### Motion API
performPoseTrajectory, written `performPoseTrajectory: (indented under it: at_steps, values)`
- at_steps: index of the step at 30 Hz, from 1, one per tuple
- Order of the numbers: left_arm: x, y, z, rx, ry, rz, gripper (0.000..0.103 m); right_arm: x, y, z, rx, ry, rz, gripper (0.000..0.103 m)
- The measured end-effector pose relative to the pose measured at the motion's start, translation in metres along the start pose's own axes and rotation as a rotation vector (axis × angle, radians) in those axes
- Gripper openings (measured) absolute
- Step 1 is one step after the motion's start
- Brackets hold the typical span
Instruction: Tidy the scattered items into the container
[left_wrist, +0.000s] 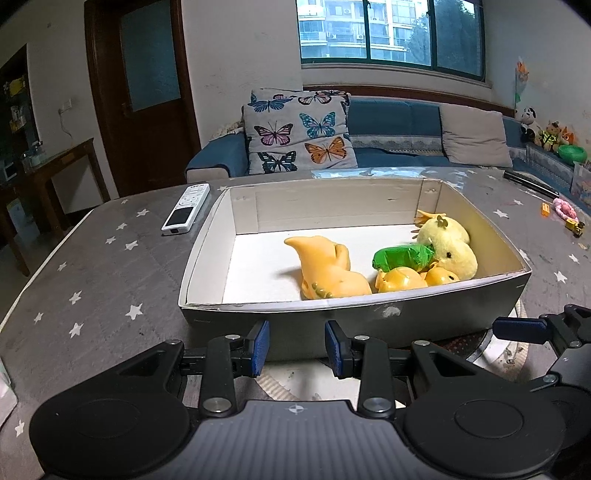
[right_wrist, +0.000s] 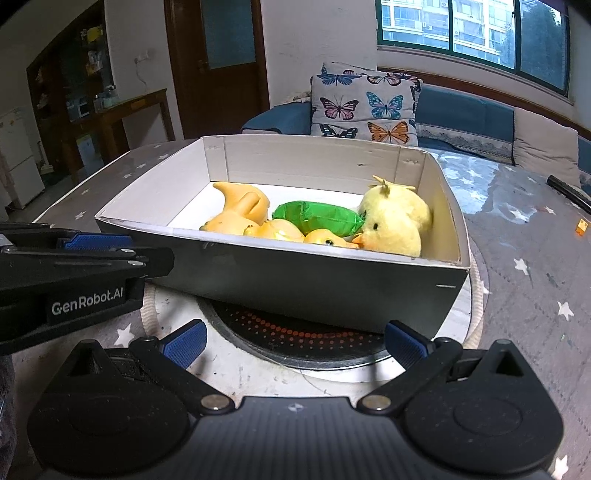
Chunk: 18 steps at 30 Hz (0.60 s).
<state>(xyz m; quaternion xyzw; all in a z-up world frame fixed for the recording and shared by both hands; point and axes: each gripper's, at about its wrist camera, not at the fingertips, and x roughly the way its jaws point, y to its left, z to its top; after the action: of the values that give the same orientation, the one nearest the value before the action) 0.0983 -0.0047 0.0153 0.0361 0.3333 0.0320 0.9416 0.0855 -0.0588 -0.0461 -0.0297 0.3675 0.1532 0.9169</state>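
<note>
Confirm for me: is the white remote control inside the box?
No. The white remote control lies on the star-patterned table, outside the box by its far left corner.

The open grey box (left_wrist: 424, 314) holds orange rubber ducks (left_wrist: 328, 269), a green packet (left_wrist: 402, 256) and a yellow plush chick (left_wrist: 448, 240).

A grey star-patterned table (left_wrist: 110, 266) carries the box (left_wrist: 332, 314) centrally, a white remote (left_wrist: 185, 209) far left.

One box (left_wrist: 369, 314), three rubber ducks (left_wrist: 328, 273), one plush chick (left_wrist: 450, 240), one green packet (left_wrist: 402, 256).
</note>
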Motion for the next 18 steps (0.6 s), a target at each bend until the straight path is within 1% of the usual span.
performPoseTrajectory:
  at_steps: [18]
  values:
    - [0.0039, -0.0006, 0.0033, -0.004, 0.022, -0.004, 0.036, 0.0029, -0.0018, 0.0064, 0.001, -0.001, -0.005, 0.103]
